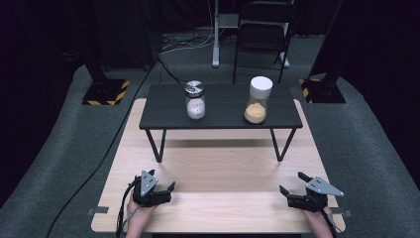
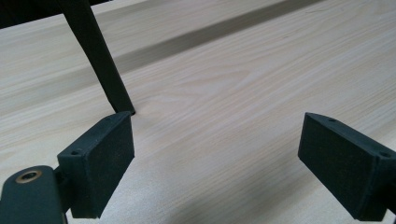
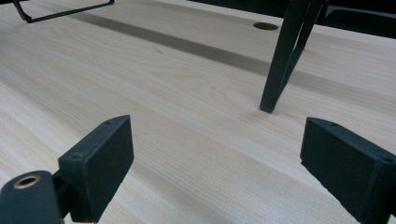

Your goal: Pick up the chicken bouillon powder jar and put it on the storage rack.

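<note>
Light wooden table (image 1: 218, 168), with a low black shelf (image 1: 163, 116) on thin metal legs standing on its far half; left gripper (image 1: 157, 189) held low over the near left part of the table, jaws spread wide apart, nothing between them, grey three-cornered plate on top; in the left gripper view its two black pads (image 2: 100, 163) frame bare wood grain, and one slanted shelf leg (image 2: 100, 65) meets the tabletop just beyond the left pad; on the shelf, left of centre, a glass jar with a metal lid (image 1: 195, 100) holding something white; right of centre, well apart from it, a taller jar with a white lid (image 1: 258, 99), its bottom part filled with yellow-orange powder; right gripper (image 1: 296, 186) low over the near right part of the table, jaws likewise wide apart and empty; in the right gripper view a shelf leg (image 3: 285, 56) stands on the wood ahead, a round hole (image 3: 265, 26) in the tabletop beyond it.
</note>
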A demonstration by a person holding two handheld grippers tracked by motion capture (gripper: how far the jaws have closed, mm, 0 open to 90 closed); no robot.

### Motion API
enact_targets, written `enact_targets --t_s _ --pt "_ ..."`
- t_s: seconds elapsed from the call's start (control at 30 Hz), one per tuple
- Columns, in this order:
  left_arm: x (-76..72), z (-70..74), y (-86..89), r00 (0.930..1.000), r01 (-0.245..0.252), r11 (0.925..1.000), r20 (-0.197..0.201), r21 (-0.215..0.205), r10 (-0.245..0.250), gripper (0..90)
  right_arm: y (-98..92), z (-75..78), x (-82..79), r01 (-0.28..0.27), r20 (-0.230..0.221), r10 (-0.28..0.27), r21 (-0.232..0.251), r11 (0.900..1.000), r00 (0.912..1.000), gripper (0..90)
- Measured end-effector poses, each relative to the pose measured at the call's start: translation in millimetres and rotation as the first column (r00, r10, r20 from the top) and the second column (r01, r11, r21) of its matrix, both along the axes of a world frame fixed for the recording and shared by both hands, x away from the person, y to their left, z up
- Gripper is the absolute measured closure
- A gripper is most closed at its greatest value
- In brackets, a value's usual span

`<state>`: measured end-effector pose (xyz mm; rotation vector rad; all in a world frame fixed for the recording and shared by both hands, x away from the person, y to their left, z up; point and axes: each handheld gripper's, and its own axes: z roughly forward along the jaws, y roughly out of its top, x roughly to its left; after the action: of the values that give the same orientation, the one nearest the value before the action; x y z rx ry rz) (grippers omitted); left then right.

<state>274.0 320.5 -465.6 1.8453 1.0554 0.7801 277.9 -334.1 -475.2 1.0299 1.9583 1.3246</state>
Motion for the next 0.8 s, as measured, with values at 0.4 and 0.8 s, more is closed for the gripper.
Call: enact_targets --t_s 0.4,0.8 --pt "0.1 0.5 -0.1 1.0000 0.001 1.0000 -0.002 0.005 -0.001 10.3 0.3 0.0 0.5 -0.002 -0.002 0.002 -0.002 1.000 1.0000 8.5" --pt "0.2 0.6 -0.1 1.0000 0.002 1.0000 -0.002 0.005 -0.002 10.3 0.5 0.2 0.8 -0.004 -0.003 0.004 -0.004 1.000 1.0000 8.5"
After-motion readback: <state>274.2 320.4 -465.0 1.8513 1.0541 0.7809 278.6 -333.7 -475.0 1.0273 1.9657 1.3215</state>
